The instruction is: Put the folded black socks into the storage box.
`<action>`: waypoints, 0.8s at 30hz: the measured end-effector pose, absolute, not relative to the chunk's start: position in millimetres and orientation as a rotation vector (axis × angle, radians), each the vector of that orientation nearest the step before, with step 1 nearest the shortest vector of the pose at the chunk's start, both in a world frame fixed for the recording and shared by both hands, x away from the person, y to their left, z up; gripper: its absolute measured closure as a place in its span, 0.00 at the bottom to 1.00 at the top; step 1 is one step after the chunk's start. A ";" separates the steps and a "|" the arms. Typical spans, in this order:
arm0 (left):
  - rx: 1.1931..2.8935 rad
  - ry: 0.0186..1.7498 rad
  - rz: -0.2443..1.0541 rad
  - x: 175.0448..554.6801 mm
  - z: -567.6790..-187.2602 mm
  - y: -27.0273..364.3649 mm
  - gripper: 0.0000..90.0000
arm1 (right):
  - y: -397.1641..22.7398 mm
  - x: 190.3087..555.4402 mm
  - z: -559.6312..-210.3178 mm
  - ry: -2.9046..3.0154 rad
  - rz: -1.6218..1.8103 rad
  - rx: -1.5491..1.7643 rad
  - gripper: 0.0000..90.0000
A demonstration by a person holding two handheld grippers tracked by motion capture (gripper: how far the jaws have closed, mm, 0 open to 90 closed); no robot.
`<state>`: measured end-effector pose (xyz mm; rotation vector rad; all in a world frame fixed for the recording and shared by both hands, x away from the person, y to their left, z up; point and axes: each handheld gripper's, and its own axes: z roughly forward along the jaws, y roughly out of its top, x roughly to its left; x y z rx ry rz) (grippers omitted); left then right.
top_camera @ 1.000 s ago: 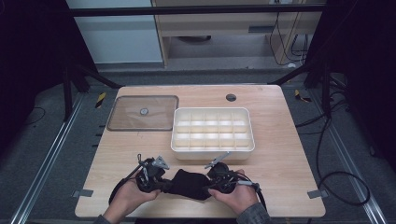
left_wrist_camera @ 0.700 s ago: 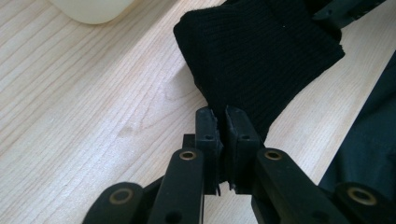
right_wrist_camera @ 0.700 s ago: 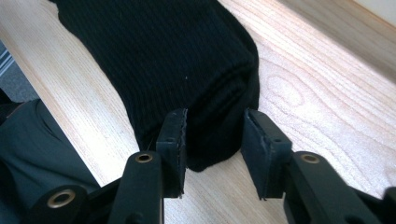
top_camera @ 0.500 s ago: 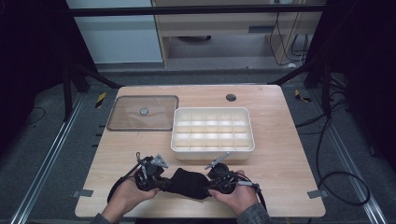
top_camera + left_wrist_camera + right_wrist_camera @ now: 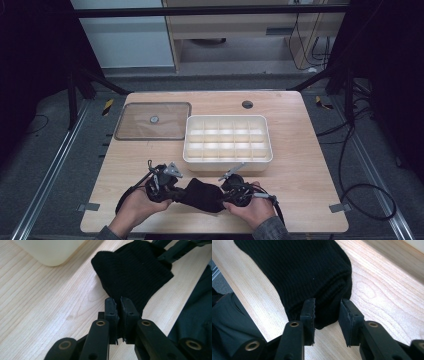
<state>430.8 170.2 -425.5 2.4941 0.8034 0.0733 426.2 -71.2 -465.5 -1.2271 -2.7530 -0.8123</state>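
1. Sock (image 5: 201, 194): black knit, lying on the table (image 5: 310, 170) just in front of the tray (image 5: 228, 139), its long axis running left–right, parallel to the tray's near wall.
2. Left gripper (image 5: 118, 305): jaws together, clamped on the sock's left end; the cloth extends straight ahead of it.
3. Right gripper (image 5: 327, 308): jaws have just been closing around the sock's right end; the cloth sits between them, the pads not yet pressing from both sides.
4. Lid (image 5: 153, 121): flat, left of the tray, well apart from the sock.
5. Each hand is at its own end; the tray lies directly beyond.
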 end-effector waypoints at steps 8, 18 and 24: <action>2.485 0.767 0.072 428.4 -421.6 160.5 0.94 | -69.3 427.6 -466.3 -2.754 -0.823 -1.222 0.78; 2.507 0.767 0.090 429.8 -420.6 159.0 0.95 | -76.5 424.0 -457.7 -2.743 -0.864 -1.251 0.67; 2.509 0.780 0.093 431.3 -420.2 165.9 0.95 | -81.4 423.1 -455.8 -2.744 -0.879 -1.232 0.76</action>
